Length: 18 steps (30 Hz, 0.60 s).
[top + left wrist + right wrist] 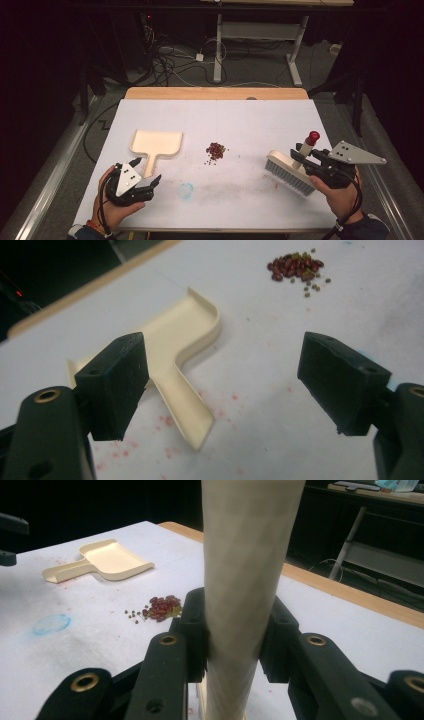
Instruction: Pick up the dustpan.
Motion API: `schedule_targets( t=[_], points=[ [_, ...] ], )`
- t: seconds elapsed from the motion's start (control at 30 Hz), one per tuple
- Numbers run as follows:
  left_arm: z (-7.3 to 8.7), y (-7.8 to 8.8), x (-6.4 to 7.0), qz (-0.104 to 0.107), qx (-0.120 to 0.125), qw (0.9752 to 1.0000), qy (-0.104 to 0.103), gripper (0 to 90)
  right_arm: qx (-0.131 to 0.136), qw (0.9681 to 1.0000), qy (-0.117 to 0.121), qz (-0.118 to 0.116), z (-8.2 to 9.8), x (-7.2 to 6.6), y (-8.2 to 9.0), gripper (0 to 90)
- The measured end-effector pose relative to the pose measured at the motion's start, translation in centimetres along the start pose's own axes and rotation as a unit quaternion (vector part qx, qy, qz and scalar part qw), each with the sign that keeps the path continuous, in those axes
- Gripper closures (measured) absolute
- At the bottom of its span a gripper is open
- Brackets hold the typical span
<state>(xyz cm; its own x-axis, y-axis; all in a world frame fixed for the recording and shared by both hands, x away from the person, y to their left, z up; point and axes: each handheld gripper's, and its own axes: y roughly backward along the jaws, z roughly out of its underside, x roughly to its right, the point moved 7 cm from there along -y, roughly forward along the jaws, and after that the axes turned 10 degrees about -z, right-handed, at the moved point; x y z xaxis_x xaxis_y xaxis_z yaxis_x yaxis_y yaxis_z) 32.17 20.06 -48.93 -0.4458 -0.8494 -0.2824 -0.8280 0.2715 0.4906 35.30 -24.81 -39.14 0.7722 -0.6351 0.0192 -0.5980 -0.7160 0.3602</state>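
From the high view, the right tool (306,161) pinches the brush (290,172) near the tabletop's (250,115) right edge, ready to sweep the beans (216,149) lying mid-tabletop.

In the left gripper view, the left tool (225,385) is spread wide over the dustpan's (185,360) handle, ready to grab.

In the right gripper view, the brush handle (245,580) stands squeezed tight between the jaws.

Smooth cream plastic dustpan (192,335); matt white tabletop (240,200).

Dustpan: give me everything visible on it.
The dustpan is a small cream piece that looks like plastic: a shallow square tray with a raised rim and rounded corners, plus a short channel-shaped handle. It lies flat on the white table, left of the pile of red beans, handle pointing towards the person. Nothing touches it; the left hand-held gripper hovers open just over the handle's end. Reddish specks dot the table around it.
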Motion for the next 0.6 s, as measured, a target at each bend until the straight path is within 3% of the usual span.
schedule_targets(
  t=[0.03, 0.1, 0.23, 0.3, 0.37, 0.5, 0.53, 0.57, 0.6],
  points=[
    [0.0, 0.0, 0.0, 0.000, 0.000, 1.0000, 0.000, 20.0, -0.001, 1.0000, 0.001, 0.001, 0.0, 0.0, 0.0, 69.6],
    [0.1, 0.2, 0.5, 0.004, -0.003, 0.9998, -0.019, 20.4, -0.001, 1.0000, 0.002, 0.000, 0.0, 0.0, -0.1, 69.6],
    [0.1, 0.1, 0.6, 0.006, -0.011, 0.9998, -0.017, 20.5, 0.002, 1.0000, -0.001, -0.001, 0.0, 0.0, 0.0, 69.6],
    [0.3, -0.1, 0.3, -0.005, -0.025, 0.9996, -0.015, 20.5, 0.004, 1.0000, -0.003, -0.001, -0.1, 0.0, 0.0, 69.6],
    [0.7, -0.3, -0.6, -0.019, -0.047, 0.9987, 0.001, 20.5, 0.007, 1.0000, -0.001, 0.000, -0.3, 0.0, 0.2, 69.6],
    [0.9, -1.1, -1.7, -0.013, -0.064, 0.9972, 0.035, 20.5, 0.009, 1.0000, 0.000, 0.001, -0.2, 0.0, 0.3, 69.5],
    [0.9, -1.1, -1.7, -0.013, -0.064, 0.9972, 0.035, 20.5, 0.008, 1.0000, -0.002, 0.000, -0.2, 0.0, 0.2, 69.5],
    [1.0, -1.6, -2.0, -0.009, -0.075, 0.9960, 0.046, 20.5, 0.008, 1.0000, -0.002, 0.000, -0.2, 0.0, 0.2, 69.5],
    [1.1, -2.1, -2.3, -0.017, -0.091, 0.9943, 0.053, 20.5, 0.007, 1.0000, -0.003, 0.001, -0.2, 0.0, 0.2, 69.5]
  ],
)
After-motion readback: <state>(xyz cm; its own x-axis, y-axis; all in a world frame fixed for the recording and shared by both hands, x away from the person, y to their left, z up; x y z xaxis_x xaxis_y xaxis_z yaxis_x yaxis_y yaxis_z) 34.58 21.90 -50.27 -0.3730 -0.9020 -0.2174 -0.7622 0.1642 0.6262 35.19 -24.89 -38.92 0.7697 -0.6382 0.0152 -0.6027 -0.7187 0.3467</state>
